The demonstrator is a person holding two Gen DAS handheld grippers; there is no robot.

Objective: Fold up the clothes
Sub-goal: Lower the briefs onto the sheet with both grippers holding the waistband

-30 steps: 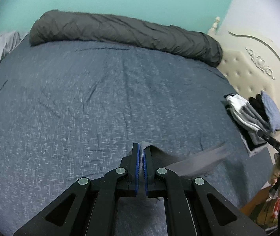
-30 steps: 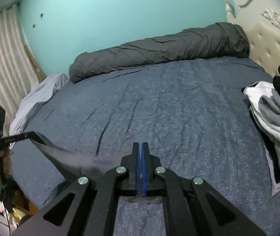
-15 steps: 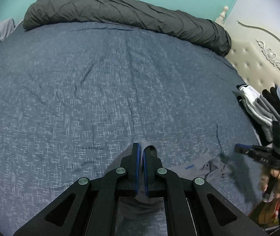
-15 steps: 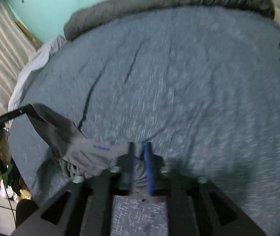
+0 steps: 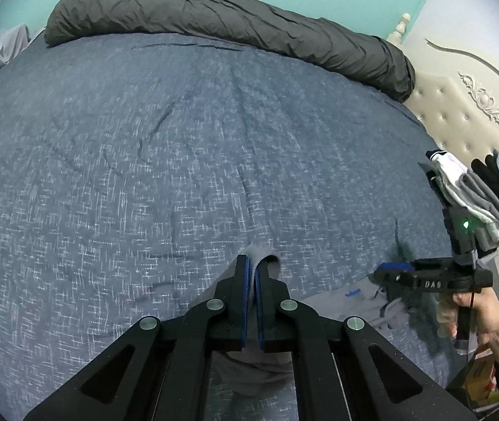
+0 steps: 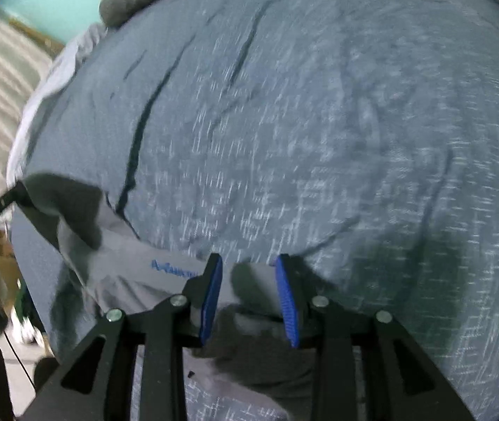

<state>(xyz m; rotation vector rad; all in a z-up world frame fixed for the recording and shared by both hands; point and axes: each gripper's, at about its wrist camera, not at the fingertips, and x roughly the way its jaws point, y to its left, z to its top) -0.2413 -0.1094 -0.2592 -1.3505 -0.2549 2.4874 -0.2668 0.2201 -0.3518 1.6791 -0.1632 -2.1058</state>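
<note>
Garment (image 5: 263, 258) in left gripper (image 5: 251, 273), right gripper (image 6: 247, 287) agape

My left gripper (image 5: 251, 273): matte black frame, angular arms with triangular cut-outs, four round silver screw heads, blue ribbed pads on the fingers' inner faces. My right gripper (image 6: 249, 280): same black build, same four silver screws, same blue pads (image 6: 286, 301). Seen from the left wrist view, its black body bears white letters "DAS", a green light and a thin black cable. Hand (image 5: 484, 315): dark sleeve at the wrist.
</note>
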